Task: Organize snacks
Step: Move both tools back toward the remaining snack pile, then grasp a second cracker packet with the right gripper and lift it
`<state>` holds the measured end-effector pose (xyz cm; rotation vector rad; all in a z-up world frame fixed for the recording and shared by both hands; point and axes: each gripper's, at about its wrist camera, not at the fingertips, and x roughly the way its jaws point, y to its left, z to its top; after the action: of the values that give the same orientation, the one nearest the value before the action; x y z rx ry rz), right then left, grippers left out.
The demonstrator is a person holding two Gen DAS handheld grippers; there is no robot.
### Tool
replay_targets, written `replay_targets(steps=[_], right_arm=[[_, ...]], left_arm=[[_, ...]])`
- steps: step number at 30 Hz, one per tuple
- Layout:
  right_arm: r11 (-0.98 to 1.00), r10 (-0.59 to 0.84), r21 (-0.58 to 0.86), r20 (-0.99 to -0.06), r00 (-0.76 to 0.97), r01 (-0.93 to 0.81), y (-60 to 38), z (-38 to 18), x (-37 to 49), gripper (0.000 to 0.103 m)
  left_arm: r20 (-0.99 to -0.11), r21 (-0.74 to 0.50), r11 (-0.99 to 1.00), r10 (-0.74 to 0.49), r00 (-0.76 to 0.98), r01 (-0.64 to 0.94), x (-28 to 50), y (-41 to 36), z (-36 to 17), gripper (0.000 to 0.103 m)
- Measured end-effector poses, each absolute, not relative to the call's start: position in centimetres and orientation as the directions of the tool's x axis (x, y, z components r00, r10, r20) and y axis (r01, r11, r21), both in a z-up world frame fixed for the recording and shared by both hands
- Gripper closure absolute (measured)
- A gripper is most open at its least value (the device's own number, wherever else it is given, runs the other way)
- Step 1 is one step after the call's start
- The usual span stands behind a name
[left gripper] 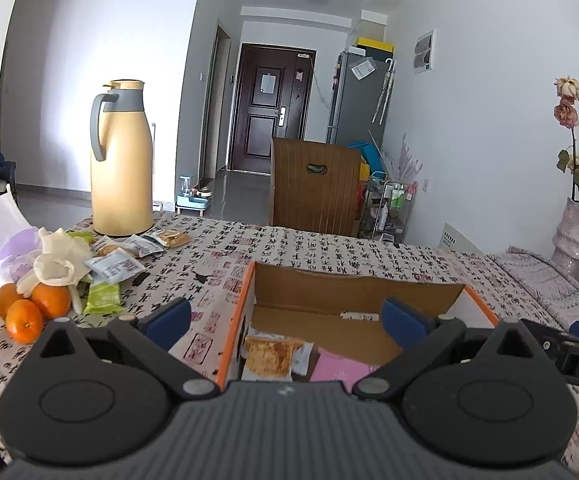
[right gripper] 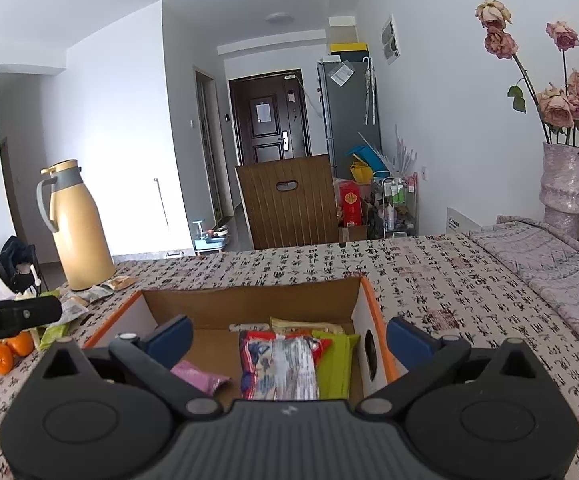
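Calligraphy-cloth surface (left gripper: 297, 248): both claws, left claw (left gripper: 285, 318) and right claw (right gripper: 287, 338), spread empty over the box (right gripper: 249, 300). Loose snack packets (left gripper: 117, 264) sit by the thermos (left gripper: 121, 160); probably light, crinkly, slippery, so pinch an edge.

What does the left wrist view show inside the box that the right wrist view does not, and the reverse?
Only the left wrist view shows the orange-brown snack packet in the near left corner of the cardboard box. Only the right wrist view shows the red and silver snack bag and the green packet beside it, toward the box's right wall. Both show the pink packet, the yellow thermos jug, the oranges and loose packets left of the box. Both grippers' jaws are open and empty.
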<state>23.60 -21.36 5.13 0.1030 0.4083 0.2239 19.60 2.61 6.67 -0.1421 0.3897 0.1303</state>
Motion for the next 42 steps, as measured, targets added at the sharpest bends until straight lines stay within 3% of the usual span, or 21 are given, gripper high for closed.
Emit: replay_targets(steps=[10, 22, 42], right_arm=[[0.971, 0.236, 0.137, -0.394, 0.888, -0.198, -22.7, 4.3, 19.6, 0.0], [0.98, 0.197, 0.108, -0.432, 0.88, -0.167, -24.9, 1.9, 14.9, 0.0], [0.987, 0.158, 0.107, -0.521, 0.839, -0.119, -26.2, -1.1, 14.8, 0.0]], left_arm=[[-0.365, -0.12, 0.982, 0.091, 0.926, -0.144, 14.4, 3.1, 5.4, 0.0], [-0.464, -0.103, 0.977, 0.12, 0.878, -0.188, 9.7, 4.7, 0.6, 0.0], [-0.506, -0.105, 0.982, 0.083, 0.858, -0.157, 10.4, 3.5, -0.6, 0.0]])
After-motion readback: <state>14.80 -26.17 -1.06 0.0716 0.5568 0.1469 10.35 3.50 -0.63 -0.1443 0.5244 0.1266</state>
